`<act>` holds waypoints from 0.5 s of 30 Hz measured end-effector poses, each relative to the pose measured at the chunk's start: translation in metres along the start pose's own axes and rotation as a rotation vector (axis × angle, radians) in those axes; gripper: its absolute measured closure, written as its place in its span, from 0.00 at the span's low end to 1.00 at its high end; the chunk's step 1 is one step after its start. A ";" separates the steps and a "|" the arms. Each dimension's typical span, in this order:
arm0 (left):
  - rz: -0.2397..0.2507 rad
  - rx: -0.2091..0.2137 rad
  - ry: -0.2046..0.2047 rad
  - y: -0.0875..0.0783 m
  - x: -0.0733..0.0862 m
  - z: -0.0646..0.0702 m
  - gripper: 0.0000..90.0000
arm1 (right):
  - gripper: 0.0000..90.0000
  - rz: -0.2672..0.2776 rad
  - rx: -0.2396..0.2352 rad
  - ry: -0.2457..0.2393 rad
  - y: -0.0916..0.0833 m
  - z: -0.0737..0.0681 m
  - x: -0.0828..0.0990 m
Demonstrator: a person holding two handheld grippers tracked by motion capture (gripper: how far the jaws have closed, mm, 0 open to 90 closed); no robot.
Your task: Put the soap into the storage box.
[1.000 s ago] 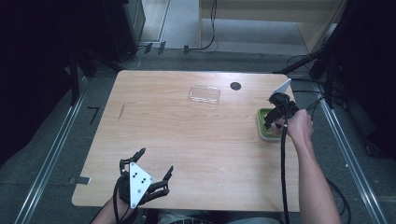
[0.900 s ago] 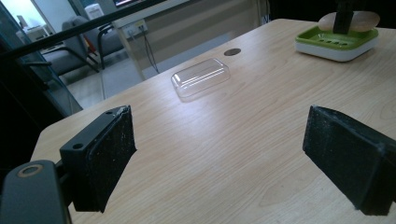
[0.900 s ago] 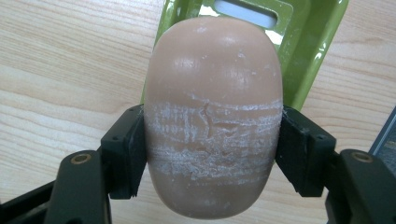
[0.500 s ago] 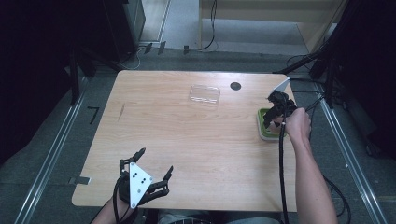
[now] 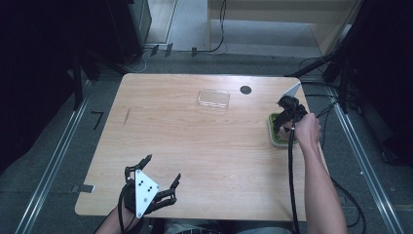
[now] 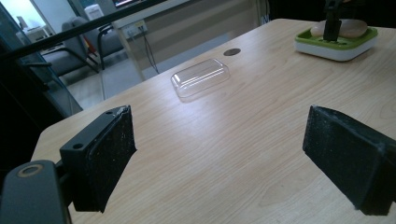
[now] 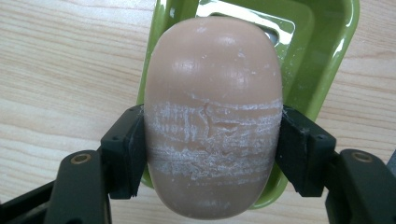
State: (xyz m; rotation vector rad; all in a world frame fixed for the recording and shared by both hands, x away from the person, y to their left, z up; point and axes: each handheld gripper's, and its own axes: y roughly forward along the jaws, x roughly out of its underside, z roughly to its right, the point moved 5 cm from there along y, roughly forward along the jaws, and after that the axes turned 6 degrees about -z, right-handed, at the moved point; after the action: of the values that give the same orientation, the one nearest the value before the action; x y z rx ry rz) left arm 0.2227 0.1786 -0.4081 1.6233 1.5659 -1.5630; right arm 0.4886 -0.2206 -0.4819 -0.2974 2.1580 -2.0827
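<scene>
A tan oval soap bar [image 7: 212, 116], scuffed white across its middle, sits between the black pads of my right gripper [image 7: 212, 154], which is shut on its two sides. Beneath it lies a green soap dish [image 7: 322, 60] with a white base; the bar overlaps the dish's left and near rims. In the high view the right gripper [image 5: 285, 114] points down over the dish [image 5: 277, 140] at the table's right edge. I cannot tell whether the soap touches the dish. My left gripper [image 5: 163, 168] hovers open near the front left, with nothing between its jaws [image 6: 219, 154].
A clear plastic lid [image 5: 213, 98] lies dome-up at the back middle of the wooden table [image 5: 195, 141], beside a round cable hole [image 5: 245, 89]. From the left gripper view the lid [image 6: 200, 77] and the dish [image 6: 336, 46] stand far ahead.
The right gripper keeps its hold on the soap over the dish and has barely shifted. The left hand is still.
</scene>
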 end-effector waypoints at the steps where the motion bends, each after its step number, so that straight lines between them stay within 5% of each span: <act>1: 0.000 0.000 0.000 0.000 0.000 0.000 0.11 | 0.37 0.000 0.000 0.000 0.000 0.000 0.000; 15: 0.001 -0.001 0.005 0.000 0.000 0.000 0.11 | 0.37 0.012 -0.013 0.068 0.009 0.007 -0.004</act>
State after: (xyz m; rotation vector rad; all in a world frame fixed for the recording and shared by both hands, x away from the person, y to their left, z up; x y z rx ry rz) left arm 0.2226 0.1783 -0.4081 1.6287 1.5679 -1.5591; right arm 0.4938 -0.2258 -0.4912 -0.2176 2.2060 -2.1027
